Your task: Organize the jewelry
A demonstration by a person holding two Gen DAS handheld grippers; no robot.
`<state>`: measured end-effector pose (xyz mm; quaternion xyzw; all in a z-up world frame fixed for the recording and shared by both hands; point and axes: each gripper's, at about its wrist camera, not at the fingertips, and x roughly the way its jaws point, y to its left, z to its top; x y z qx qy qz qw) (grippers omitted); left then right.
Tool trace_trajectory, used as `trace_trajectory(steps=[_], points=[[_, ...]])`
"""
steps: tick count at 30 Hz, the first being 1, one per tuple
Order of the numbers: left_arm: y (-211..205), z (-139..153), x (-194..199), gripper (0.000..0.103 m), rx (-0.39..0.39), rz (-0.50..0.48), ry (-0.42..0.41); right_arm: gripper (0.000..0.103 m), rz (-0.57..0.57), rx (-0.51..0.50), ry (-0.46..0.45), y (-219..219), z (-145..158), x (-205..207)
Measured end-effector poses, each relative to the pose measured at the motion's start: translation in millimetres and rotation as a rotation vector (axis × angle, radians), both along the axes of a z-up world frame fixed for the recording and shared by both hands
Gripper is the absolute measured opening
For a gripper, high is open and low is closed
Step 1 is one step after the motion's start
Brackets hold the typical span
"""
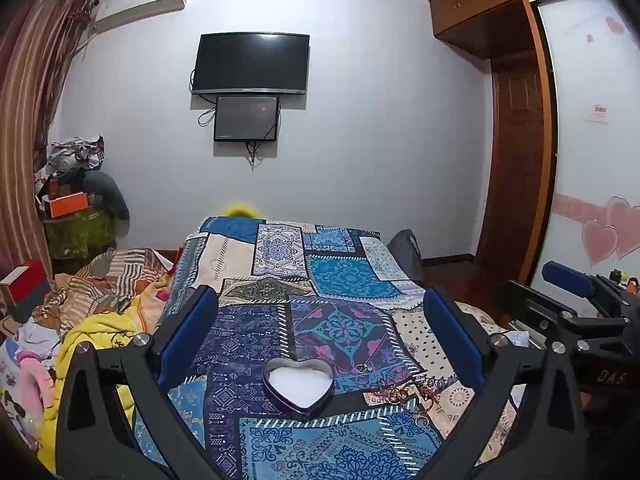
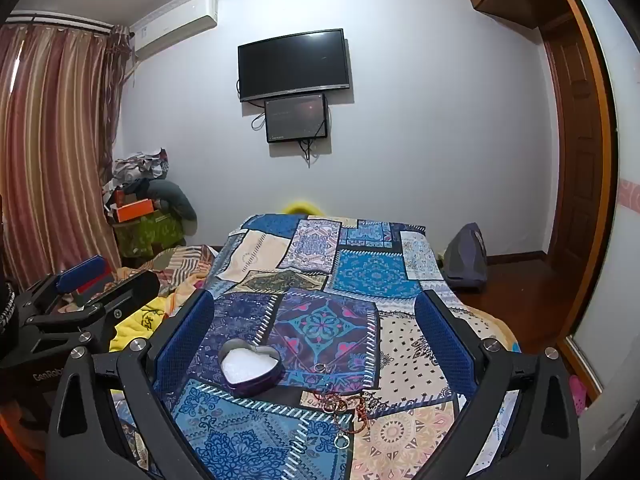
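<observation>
A heart-shaped tin (image 1: 298, 385) (image 2: 250, 366) with white lining lies open on the blue patchwork cloth (image 1: 348, 280) (image 2: 372, 272). Right of it lie a small ring (image 1: 362, 368) (image 2: 320, 368) and a tangled copper-coloured chain (image 1: 404, 394) (image 2: 344, 404). Another ring (image 2: 341, 441) lies nearer the camera in the right wrist view. My left gripper (image 1: 320, 334) hovers open above the tin, with nothing between its blue pads. My right gripper (image 2: 314, 340) is open too, above the tin and the chain. Both stand side by side, clear of the cloth.
A heap of yellow and striped bedding (image 1: 100, 320) (image 2: 136, 320) lies left of the cloth. Two dark screens (image 1: 250, 64) (image 2: 294, 64) hang on the far wall. A wooden wardrobe (image 1: 516, 160) stands at the right, a grey bag (image 2: 466, 256) on the floor beside it.
</observation>
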<state>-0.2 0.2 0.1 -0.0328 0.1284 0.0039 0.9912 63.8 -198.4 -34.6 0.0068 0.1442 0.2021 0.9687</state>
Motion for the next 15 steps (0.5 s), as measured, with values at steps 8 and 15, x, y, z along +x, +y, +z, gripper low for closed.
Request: trace_trajectory(steps=[8,15], points=[[-4.1,-1.5,4.1,0.103,0.011,0.013,-0.005,0.100,0.004,-0.002,-0.002,0.7,0.1,-0.7],[1.9,-4.8,4.8,0.103,0.010,0.024,-0.013,0.100,0.000,-0.004,0.003,1.6,-0.4,1.0]])
